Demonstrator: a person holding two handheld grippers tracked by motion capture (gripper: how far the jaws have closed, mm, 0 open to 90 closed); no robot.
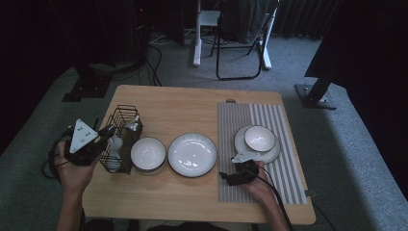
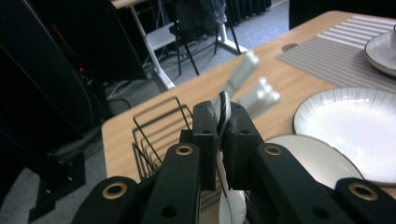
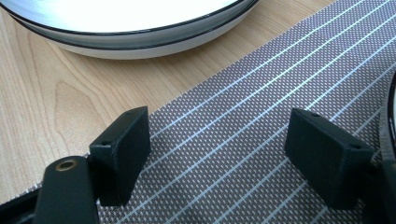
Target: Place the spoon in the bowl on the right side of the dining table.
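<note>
I am holding the left gripper clenched on a white spoon, and its jaws are pressing on the spoon from both sides. In the left gripper view the pads are covering the middle of the spoon; only a narrow dark-edged end is showing above the fingertips, and a white part is showing below them, cut off by the bottom of the frame. I cannot tell which end is the bowl from that view. Beyond the fingertips, blurred metal utensil handles are standing out of the wire basket; I cannot make out what kind of cutlery they are. In the high view the left gripper is sitting at the near left side of the basket, and the spoon is appearing as a pale shape at the basket's wall; whether it is inside or against the wires is unclear.

I am keeping the right gripper released, with its jaws standing wide apart over the striped mat. Ahead of the left fingertip, the large plate is cut off by the top edge. A dark rim at the right edge, beside the right finger, is too cropped to identify. In the high view the right gripper is resting on the mat, just near of the saucer carrying a small bowl.
</note>
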